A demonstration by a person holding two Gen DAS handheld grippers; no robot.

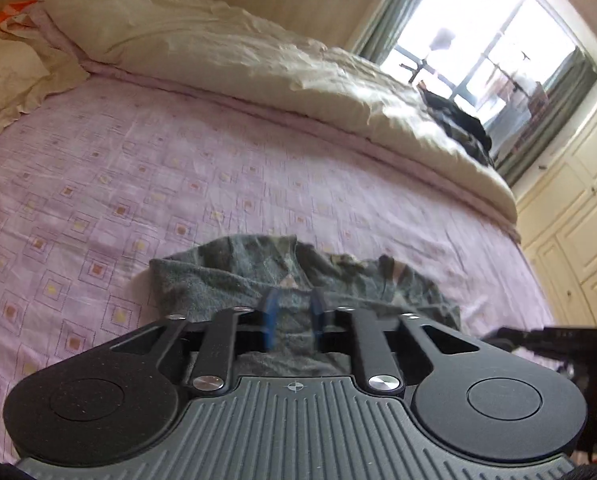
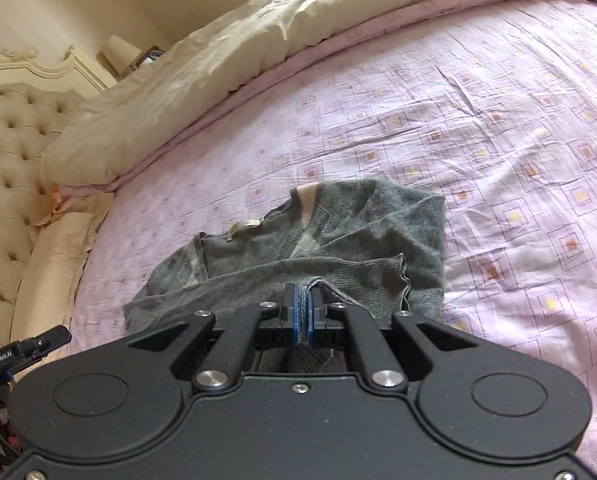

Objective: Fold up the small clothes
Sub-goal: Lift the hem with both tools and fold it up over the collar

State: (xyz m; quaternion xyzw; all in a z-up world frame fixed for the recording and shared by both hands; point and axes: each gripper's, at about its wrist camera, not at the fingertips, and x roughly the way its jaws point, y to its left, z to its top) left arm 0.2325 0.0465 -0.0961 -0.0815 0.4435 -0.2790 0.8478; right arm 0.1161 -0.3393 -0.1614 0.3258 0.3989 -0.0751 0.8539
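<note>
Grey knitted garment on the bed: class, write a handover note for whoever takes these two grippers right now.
Right gripper: shut on a fold of the grey knitted garment.
Left gripper: jaws apart, pads not pressing on the knit beneath them.
The garment lies bunched and partly doubled over on the pink patterned sheet, near the cream duvet.
Done: one layer brought over.
Left: lay it flat, finish the folds, release.
</note>
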